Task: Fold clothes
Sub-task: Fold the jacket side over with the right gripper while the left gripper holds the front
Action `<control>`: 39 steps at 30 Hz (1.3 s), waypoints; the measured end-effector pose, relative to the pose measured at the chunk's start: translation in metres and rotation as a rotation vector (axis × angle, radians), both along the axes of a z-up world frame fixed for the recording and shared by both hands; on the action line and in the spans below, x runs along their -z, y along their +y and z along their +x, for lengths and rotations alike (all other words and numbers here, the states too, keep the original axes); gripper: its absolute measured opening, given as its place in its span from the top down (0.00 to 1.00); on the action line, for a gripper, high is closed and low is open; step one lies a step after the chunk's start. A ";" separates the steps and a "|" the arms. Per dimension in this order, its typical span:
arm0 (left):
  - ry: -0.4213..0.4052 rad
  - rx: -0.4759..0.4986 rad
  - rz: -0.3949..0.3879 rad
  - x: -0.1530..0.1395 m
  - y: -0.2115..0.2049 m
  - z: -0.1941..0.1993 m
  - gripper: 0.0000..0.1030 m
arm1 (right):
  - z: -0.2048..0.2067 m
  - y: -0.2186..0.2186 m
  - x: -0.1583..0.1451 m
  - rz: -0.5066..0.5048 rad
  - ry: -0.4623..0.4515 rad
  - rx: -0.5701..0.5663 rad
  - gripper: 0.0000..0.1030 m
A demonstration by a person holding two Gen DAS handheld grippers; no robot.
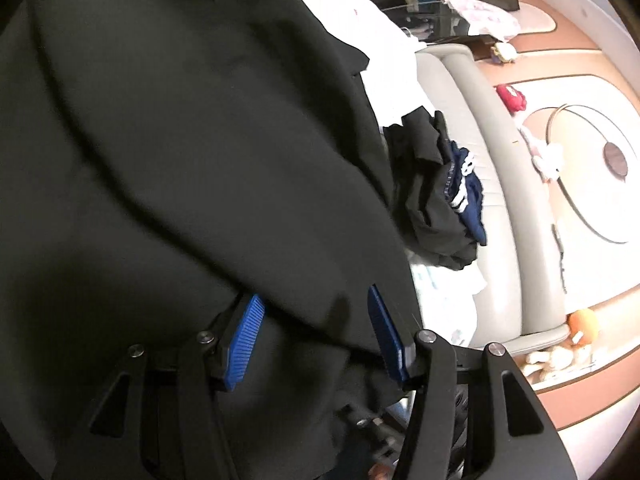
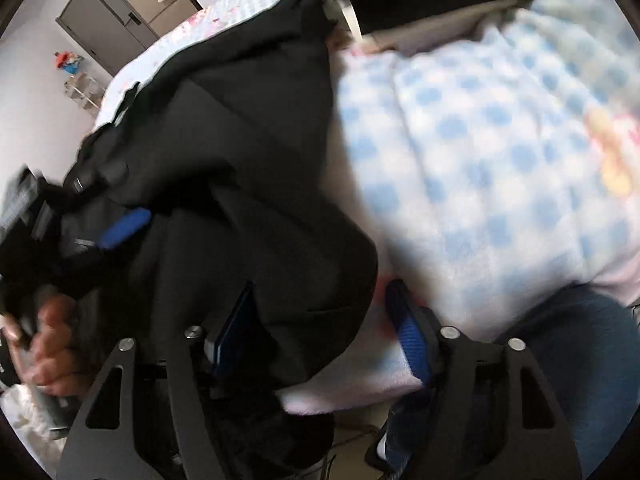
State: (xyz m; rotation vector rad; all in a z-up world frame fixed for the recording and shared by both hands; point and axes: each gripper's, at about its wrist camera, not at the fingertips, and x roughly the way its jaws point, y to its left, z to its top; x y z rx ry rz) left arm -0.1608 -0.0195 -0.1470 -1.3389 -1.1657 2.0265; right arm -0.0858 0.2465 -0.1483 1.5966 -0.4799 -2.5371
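Left claw [image 1: 316,334] parted, black garment [image 1: 180,140] draped between, right claw [image 2: 320,328] likewise released

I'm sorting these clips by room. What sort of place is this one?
Most likely a bedroom at home. A blue-dotted blanket covers what looks like a bed, dark clothes are piled beside a padded edge, and grey cabinets stand against the far wall.

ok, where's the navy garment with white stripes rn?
Left wrist view, right of centre: the navy striped garment lies crumpled with a small dark pile on the grey bed edge, just right of the big black garment.
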 end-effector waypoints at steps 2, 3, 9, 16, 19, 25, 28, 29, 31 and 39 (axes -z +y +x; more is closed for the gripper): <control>-0.031 0.005 -0.059 0.001 -0.007 -0.003 0.88 | 0.004 0.000 -0.005 0.040 0.018 0.003 0.51; -0.044 0.012 -0.079 0.001 -0.005 -0.010 0.94 | 0.006 0.002 -0.007 0.058 0.022 0.007 0.58; 0.060 -0.054 -0.238 -0.036 -0.034 -0.004 0.98 | 0.028 0.018 -0.023 0.089 0.052 0.044 0.64; -0.026 0.008 -0.278 -0.011 -0.034 0.011 0.87 | 0.040 0.007 -0.067 0.030 0.148 -0.046 0.64; 0.098 0.004 -0.368 -0.039 -0.020 0.025 0.80 | 0.032 0.002 -0.087 0.060 0.240 -0.056 0.58; 0.307 -0.082 -0.528 -0.091 0.006 0.045 0.62 | 0.002 0.004 -0.050 0.080 0.138 -0.029 0.57; 0.315 -0.030 -0.543 -0.085 0.021 0.030 0.60 | 0.001 0.003 -0.024 0.101 0.086 -0.015 0.57; 0.308 0.005 -0.526 -0.079 0.024 0.025 0.60 | 0.003 0.003 -0.017 0.110 0.066 -0.010 0.57; 0.247 0.064 -0.510 -0.058 0.031 0.011 0.60 | 0.009 0.005 -0.004 0.118 0.023 -0.002 0.56; 0.112 0.135 -0.530 -0.017 0.023 0.004 0.69 | 0.026 0.014 -0.019 0.101 0.033 -0.001 0.56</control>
